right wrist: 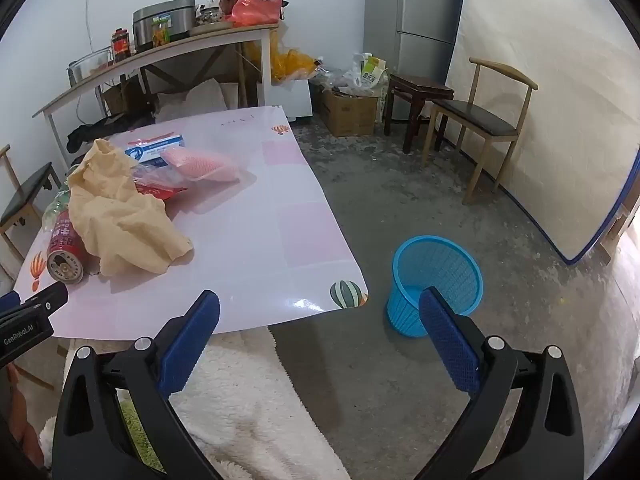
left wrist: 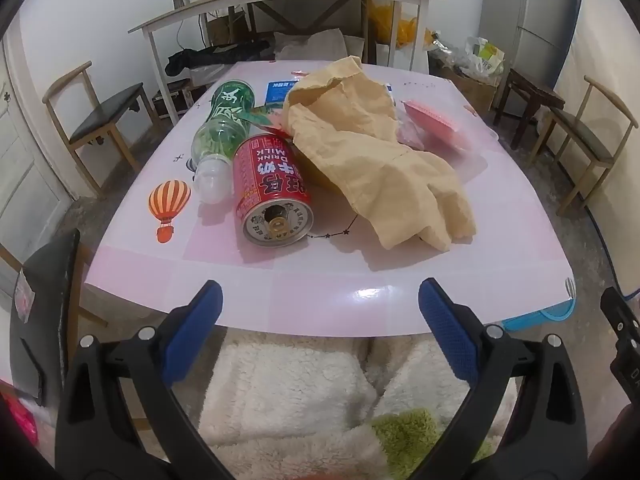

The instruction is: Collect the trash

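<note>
The pink worktop (left wrist: 320,300) carries a red milk can (left wrist: 272,192), green bottle (left wrist: 222,128), crumpled tan paper bag (left wrist: 372,148), blue box (right wrist: 156,148) and pink packet (right wrist: 204,164); a blue basket (right wrist: 436,280) stands on the floor (right wrist: 400,208).

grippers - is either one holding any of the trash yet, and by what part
Nothing is held. The left claw and the right claw both stand open and empty, short of the red can and crumpled brown paper.

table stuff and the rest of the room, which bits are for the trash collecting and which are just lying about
For the job:
- red milk can
- green bottle
- crumpled tan paper bag
- pink packet
- blue-and-white box
- blue basket on the floor

Just lying about:
- wooden chair
- rice cooker on the shelf
- cardboard box
- fridge
</note>
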Demonstrator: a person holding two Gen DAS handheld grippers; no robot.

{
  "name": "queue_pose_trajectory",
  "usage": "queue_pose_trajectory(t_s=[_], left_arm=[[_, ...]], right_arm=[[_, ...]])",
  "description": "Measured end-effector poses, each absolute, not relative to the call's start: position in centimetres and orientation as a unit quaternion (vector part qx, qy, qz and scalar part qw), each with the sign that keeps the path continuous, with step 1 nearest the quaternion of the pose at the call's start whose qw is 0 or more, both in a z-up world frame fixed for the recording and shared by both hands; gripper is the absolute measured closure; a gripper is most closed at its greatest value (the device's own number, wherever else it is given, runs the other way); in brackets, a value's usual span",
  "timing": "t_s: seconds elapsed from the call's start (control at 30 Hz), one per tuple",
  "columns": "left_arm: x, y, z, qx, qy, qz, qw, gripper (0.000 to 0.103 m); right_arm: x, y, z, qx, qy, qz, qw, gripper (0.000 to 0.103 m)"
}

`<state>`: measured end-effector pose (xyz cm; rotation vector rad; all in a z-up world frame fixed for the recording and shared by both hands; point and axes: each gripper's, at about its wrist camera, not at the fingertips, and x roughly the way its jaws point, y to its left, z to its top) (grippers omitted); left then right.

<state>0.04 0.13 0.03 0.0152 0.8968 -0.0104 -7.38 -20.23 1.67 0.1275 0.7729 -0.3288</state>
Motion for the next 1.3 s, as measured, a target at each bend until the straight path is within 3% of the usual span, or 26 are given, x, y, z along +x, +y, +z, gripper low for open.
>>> queue_pose_trajectory(t_s=[1.3], left_arm=[[0.9,1.3,0.0,0.002,0.440,0.013,0.898,0.008]], right_arm=[[-7.0,-20.0,2.1,0.045,0.383,-0.162,0.908,0.006]])
